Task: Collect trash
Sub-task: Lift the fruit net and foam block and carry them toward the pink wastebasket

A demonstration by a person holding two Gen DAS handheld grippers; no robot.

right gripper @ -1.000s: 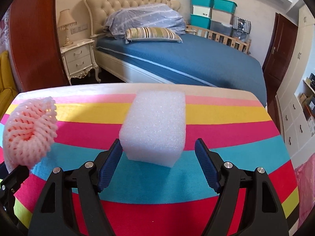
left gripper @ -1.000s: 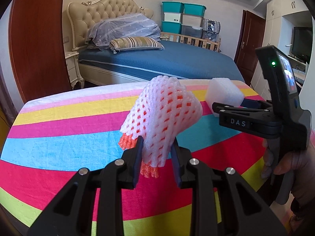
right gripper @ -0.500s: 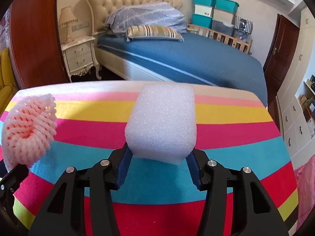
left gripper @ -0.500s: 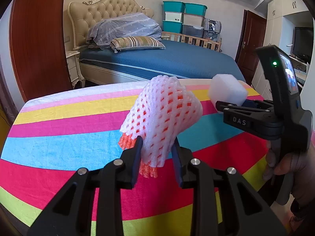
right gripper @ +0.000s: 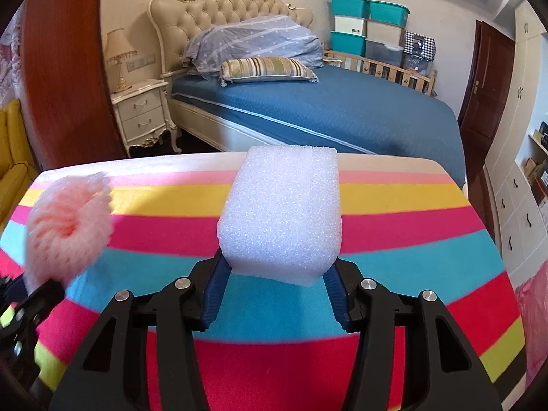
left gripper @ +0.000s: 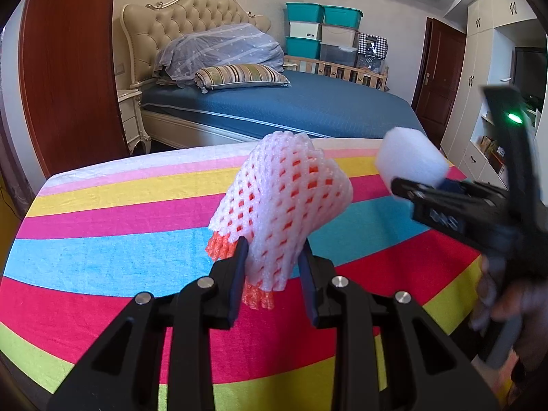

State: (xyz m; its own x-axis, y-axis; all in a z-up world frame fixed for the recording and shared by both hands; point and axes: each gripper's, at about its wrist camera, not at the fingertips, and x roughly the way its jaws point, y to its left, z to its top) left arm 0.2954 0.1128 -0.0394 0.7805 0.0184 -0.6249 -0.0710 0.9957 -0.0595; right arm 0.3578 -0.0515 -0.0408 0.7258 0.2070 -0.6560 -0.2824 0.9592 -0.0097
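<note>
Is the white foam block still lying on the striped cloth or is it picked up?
Picked up. The right hand-held gripper is shut on the white foam block, which hangs above the striped cloth in the left wrist view.

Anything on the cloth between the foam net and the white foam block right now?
Nothing: the right wrist view shows only bare striped cloth between the foam net and the foam block.

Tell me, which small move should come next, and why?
Probably lift both pieces clear and carry them to a bin, which is not in view. The left claw is shut on the foam net, the right claw on the white foam block; the striped table shows no other trash.
</note>
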